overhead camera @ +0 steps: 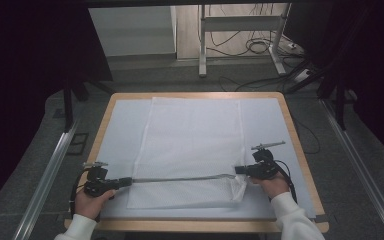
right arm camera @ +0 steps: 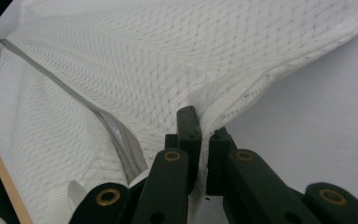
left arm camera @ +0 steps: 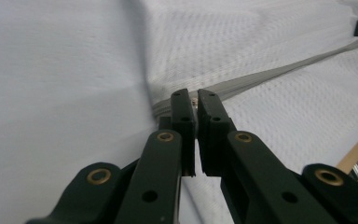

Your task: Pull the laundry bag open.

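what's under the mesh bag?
The mesh bag lies flat on a pale sheet that covers the wooden table; the sheet shows all round it. What lies directly beneath the bag, and whether anything is inside, is covered by the white mesh.

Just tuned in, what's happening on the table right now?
A person is working the zipper of a white mesh laundry bag lying flat on the table. The left tool is shut on the zipper's left end, seemingly the slider. The right tool is shut on the bag's fabric at the right edge, bunching that corner. The zipper line runs taut between them.
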`<move>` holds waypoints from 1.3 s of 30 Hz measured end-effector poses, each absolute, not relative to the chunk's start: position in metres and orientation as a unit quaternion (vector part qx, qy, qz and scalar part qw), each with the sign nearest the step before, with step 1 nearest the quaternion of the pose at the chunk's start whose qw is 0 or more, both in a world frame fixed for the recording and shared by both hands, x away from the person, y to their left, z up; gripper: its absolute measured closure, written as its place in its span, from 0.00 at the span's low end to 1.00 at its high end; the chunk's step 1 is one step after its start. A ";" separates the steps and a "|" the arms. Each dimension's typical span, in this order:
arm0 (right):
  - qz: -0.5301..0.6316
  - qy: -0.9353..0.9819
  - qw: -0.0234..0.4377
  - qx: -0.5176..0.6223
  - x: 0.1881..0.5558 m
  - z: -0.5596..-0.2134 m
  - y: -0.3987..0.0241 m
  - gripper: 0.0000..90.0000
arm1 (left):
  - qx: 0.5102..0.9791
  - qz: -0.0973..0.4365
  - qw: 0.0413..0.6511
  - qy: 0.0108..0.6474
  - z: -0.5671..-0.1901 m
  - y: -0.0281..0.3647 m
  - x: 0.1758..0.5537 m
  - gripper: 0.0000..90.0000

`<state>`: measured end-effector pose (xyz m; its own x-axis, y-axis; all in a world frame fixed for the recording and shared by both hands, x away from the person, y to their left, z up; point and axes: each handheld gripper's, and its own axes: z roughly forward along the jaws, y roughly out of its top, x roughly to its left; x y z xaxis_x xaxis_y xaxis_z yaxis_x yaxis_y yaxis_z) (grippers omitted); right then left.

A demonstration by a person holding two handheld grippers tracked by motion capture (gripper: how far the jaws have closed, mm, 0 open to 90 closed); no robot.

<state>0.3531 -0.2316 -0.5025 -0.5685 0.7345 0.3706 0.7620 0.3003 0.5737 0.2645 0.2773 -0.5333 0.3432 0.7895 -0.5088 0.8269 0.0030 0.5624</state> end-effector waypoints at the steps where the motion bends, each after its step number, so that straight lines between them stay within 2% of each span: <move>1: -0.366 -0.806 0.021 -0.464 0.353 -0.503 -0.232 0.97 | 0.705 -0.022 0.415 0.574 -0.534 0.279 0.265 0.96; 16: -0.362 -0.810 0.015 -0.460 0.353 -0.504 -0.233 0.97 | 0.715 -0.009 0.403 0.571 -0.538 0.280 0.260 0.96; 18: -0.366 -0.811 0.007 -0.456 0.351 -0.502 -0.232 0.94 | 0.717 -0.003 0.403 0.569 -0.537 0.279 0.259 0.96; 19: -0.365 -0.812 0.000 -0.455 0.350 -0.502 -0.232 0.88 | 0.717 0.003 0.403 0.569 -0.537 0.278 0.258 0.95; 20: -0.366 -0.812 -0.007 -0.455 0.350 -0.501 -0.232 0.83 | 0.717 0.012 0.403 0.568 -0.536 0.278 0.258 0.92; 22: -0.369 -0.810 -0.013 -0.456 0.349 -0.500 -0.234 0.70 | 0.714 0.039 0.405 0.570 -0.534 0.276 0.256 0.74; 23: -0.373 -0.806 -0.021 -0.459 0.348 -0.498 -0.236 0.63 | 0.714 0.046 0.406 0.568 -0.533 0.276 0.255 0.68; 28: -0.386 -0.806 -0.072 -0.444 0.336 -0.489 -0.244 0.45 | 0.713 0.087 0.434 0.545 -0.522 0.268 0.257 0.46; 33: -0.414 -0.795 -0.115 -0.428 0.320 -0.481 -0.263 0.40 | 0.719 0.105 0.439 0.528 -0.518 0.265 0.266 0.40; 39: -0.424 -0.777 -0.123 -0.449 0.319 -0.484 -0.286 0.38 | 0.713 0.108 0.443 0.533 -0.516 0.264 0.282 0.39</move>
